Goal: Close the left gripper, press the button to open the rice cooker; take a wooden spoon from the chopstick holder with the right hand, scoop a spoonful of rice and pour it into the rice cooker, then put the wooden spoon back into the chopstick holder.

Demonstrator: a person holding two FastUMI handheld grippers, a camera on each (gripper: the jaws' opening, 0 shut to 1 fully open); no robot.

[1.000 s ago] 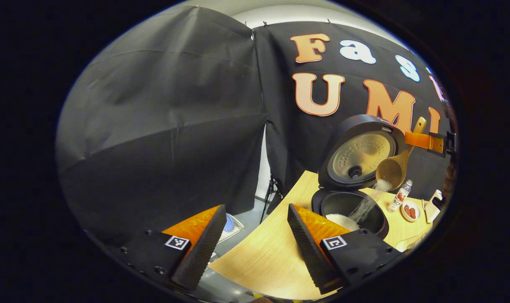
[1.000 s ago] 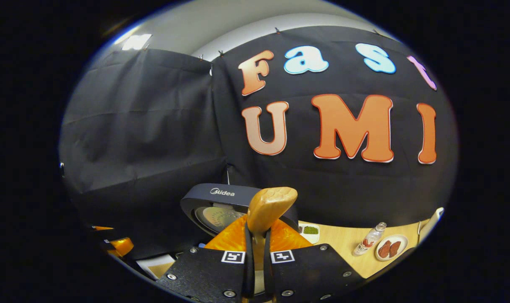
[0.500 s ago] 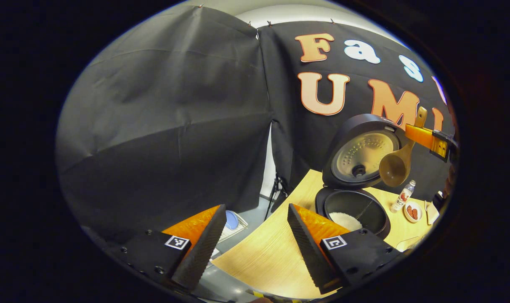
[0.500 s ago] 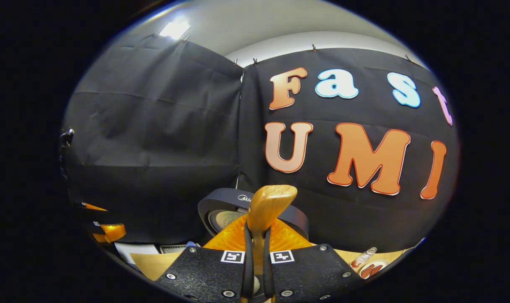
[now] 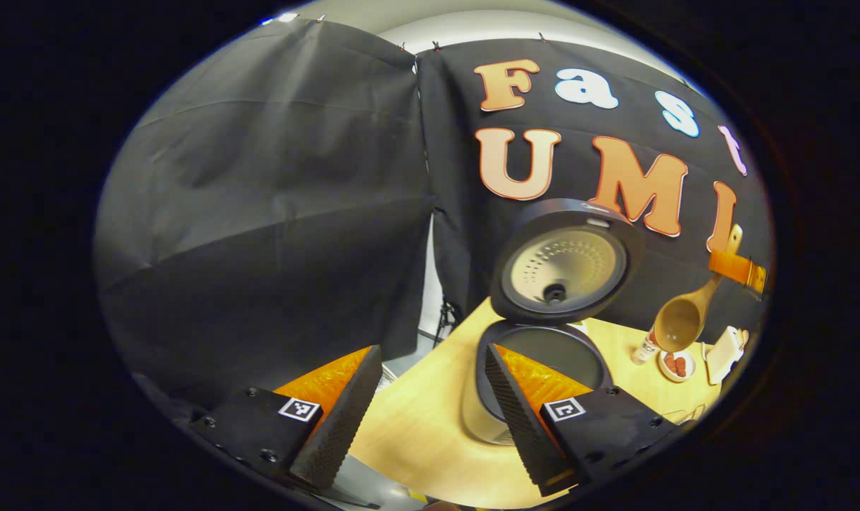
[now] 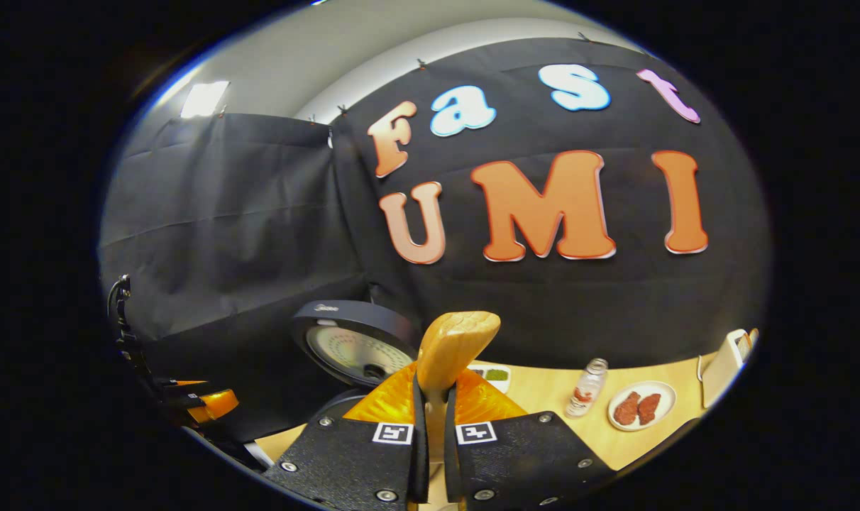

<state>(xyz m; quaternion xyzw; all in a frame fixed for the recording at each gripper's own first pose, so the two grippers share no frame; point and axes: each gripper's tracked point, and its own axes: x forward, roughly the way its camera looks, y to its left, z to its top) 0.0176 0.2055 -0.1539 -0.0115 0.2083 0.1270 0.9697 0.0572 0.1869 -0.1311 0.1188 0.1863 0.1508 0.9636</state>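
R tool (image 6: 431,426) clamps wooden spoon (image 6: 453,348) handle; L tool (image 5: 423,404) wide, empty.

open rice cooker (image 5: 543,348) on the counter (image 5: 423,433); bottle (image 6: 586,387) and plate (image 6: 641,406) to its right.

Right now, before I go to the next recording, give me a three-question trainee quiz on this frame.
1. True or false: the cooker lid is up.
2. What does the right gripper hold? A) bottle B) spoon C) plate
3. Are the left gripper fingers together or apart?

Key: 1 true. 2 B; it is shut on the handle, bowl hanging beside the cooker, above the table. 3 apart, holding nothing.
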